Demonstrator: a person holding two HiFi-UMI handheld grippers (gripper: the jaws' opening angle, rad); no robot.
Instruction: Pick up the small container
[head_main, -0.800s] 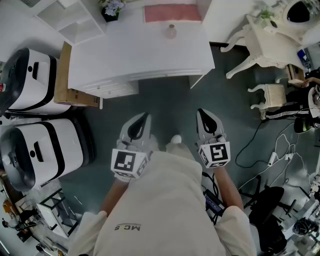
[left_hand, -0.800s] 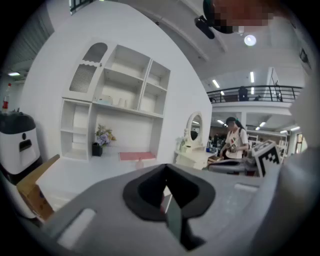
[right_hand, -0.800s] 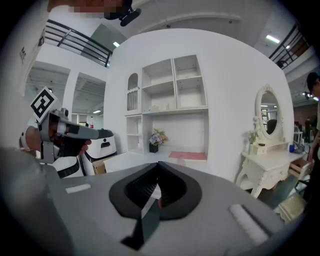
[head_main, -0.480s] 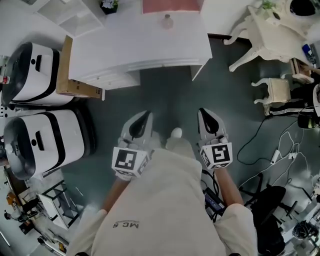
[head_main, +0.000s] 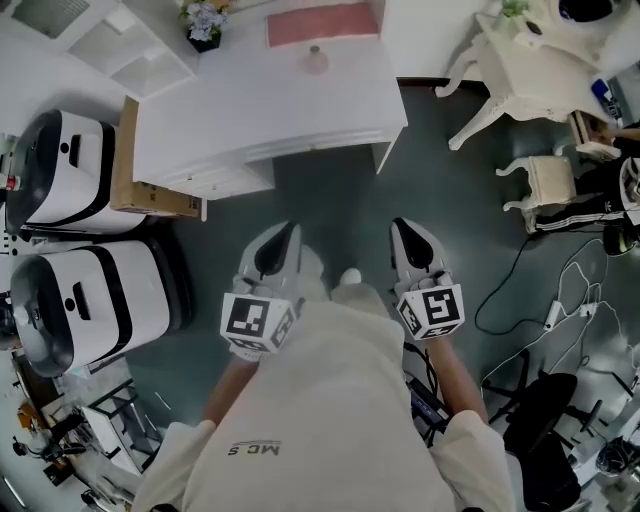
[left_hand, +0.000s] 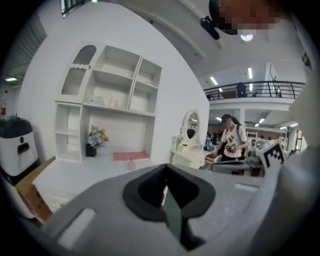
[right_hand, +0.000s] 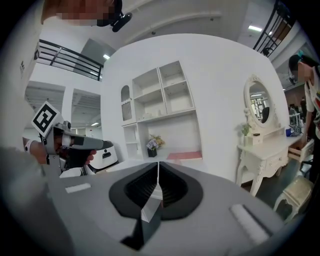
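Observation:
The small container is a pale pink bottle. It stands on the white desk just in front of a pink mat, far ahead of me. The left gripper view also shows the container on the desk top, beyond the jaw tips. My left gripper and right gripper are held side by side over the dark floor, close to my body, well short of the desk. On both, the jaws meet with nothing between them. In the right gripper view the jaw tips hide the container.
Two white machines and a cardboard box stand at the left. A white dressing table, a stool and floor cables lie at the right. A flower pot sits on the desk's back left. A person stands in the distance.
The desk with the container has slid a little to the left in the head view. Both grippers keep the same pose, jaws together.

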